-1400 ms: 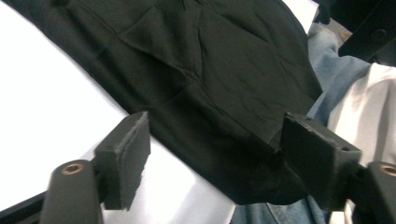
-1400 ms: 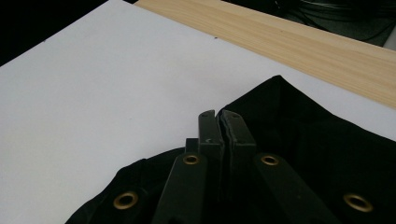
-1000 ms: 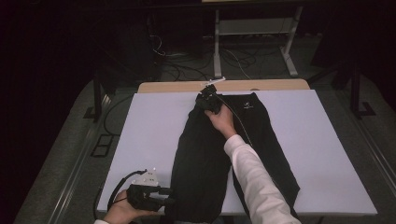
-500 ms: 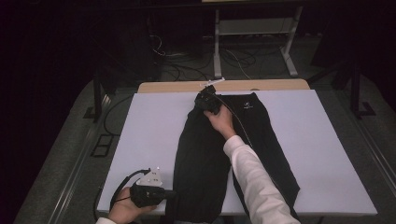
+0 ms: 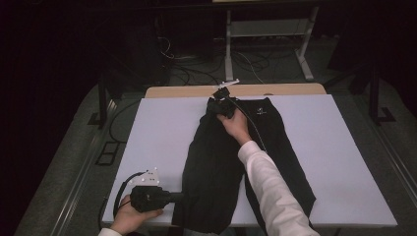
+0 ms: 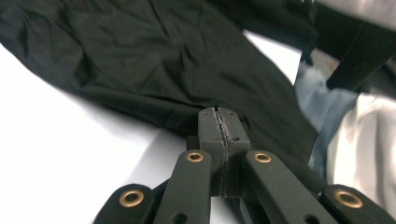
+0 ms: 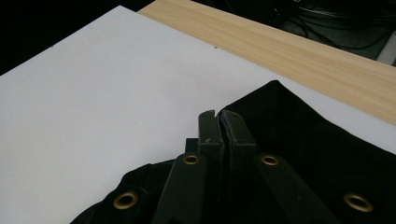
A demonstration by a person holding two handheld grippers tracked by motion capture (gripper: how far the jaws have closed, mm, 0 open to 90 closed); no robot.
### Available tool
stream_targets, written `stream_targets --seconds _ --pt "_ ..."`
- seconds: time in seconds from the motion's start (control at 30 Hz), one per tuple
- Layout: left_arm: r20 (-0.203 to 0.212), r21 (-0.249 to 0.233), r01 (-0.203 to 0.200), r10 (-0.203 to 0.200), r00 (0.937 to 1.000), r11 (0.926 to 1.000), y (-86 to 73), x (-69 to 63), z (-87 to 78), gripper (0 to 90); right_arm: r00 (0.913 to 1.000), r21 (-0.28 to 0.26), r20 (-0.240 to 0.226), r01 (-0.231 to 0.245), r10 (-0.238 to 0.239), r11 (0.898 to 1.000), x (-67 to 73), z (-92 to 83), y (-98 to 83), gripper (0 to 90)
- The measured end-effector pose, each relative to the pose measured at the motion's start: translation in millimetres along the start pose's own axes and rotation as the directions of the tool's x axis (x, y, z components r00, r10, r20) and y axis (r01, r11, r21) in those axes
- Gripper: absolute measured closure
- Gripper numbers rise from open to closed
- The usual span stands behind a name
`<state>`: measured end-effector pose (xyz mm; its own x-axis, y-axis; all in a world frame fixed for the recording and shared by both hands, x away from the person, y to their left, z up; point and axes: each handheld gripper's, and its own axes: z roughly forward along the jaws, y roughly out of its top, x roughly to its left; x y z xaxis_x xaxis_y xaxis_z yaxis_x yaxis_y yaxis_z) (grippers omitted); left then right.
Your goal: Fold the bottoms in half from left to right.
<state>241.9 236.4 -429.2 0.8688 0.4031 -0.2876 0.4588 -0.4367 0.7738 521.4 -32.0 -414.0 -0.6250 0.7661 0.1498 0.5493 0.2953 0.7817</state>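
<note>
A pair of black trousers (image 5: 216, 162) lies lengthwise on the white table cover (image 5: 162, 128), waist at the far end. My right gripper (image 5: 215, 102) rests at the waist's left corner with a hand around it. In the right gripper view its jaws (image 7: 218, 114) are pressed together, with black cloth (image 7: 317, 140) bunched around them. At the near left, my left gripper (image 5: 181, 195) meets the hem of the left trouser leg. In the left gripper view its jaws (image 6: 218, 112) are closed right at the edge of the black fabric (image 6: 163, 60).
A light wooden strip (image 5: 187, 92) (image 7: 303, 51) borders the table's far edge. Cables and a white table frame (image 5: 268, 44) stand on the dark floor beyond. The person's light clothing (image 6: 364, 140) is close on the right of the left gripper view.
The left hand has shifted slightly at the table's near edge. The right hand and the trousers have kept still.
</note>
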Motion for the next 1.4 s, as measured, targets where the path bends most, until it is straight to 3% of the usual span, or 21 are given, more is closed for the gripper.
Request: stream_targets --seconds 0.13,0.43,0.9,1.17,1.4 --pt "0.022 -0.041 0.025 -0.024 0.9995 0.9988 6.1 -0.9 -1.7 89.3 1.0000 -0.004 0.007 0.001 -0.001 1.000 -2.5 -4.6 2.3 86.1" --pt "0.069 -0.077 0.036 -0.030 0.9972 0.9964 15.7 -9.5 5.9 89.3 0.9997 -0.008 0.019 0.016 -0.015 1.000 -5.4 -14.1 6.4 86.1" --pt "0.137 -0.089 -0.005 0.017 0.9904 0.9961 36.2 -25.0 29.5 89.2 0.9994 -0.005 0.034 0.010 -0.010 1.000 -16.3 -26.0 4.1 86.1" --pt "0.152 -0.097 -0.026 0.040 0.9875 0.9950 48.8 -27.2 41.4 89.2 0.9990 -0.007 0.045 0.001 -0.001 1.000 -25.7 -35.4 3.0 86.0" --pt "0.185 -0.081 -0.047 0.061 0.9808 0.9956 61.7 -34.8 60.1 89.3 0.9981 0.003 0.062 -0.008 0.008 1.000 -37.1 -44.1 -2.2 86.1"
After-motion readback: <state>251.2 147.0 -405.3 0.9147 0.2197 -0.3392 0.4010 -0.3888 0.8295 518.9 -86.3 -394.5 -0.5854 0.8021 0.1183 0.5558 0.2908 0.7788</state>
